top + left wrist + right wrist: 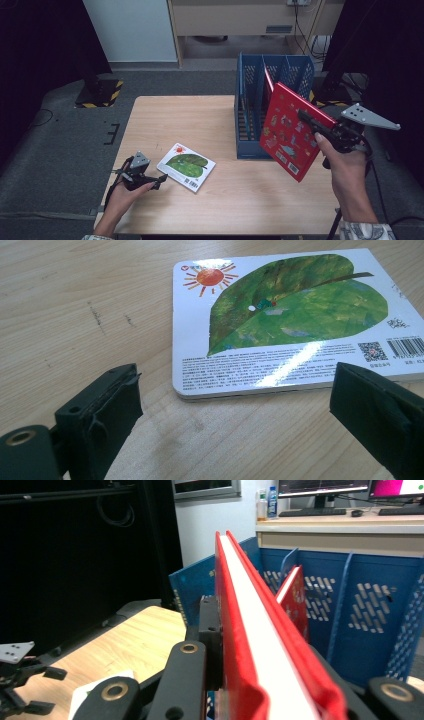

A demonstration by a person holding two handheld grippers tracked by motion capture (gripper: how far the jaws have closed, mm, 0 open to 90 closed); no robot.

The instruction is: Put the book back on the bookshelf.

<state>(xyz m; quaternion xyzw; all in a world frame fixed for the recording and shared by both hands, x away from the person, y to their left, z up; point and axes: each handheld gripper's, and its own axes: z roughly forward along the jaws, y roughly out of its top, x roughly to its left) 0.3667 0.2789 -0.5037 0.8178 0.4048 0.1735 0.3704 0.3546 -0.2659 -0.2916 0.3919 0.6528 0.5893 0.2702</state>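
Right tool (pixel 312 125) holds red book (pixel 290 130) above wooden table (pixel 165 120).

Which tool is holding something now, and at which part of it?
The right tool grips the red book by its long page edge; the left tool holds nothing.

Grey carpet floor (pixel 60 165), white wall panel (pixel 132 30), desk with monitors (pixel 345 522)

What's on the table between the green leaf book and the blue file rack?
Nothing: in the high view, bare wooden table runs from the green leaf book to the blue file rack.
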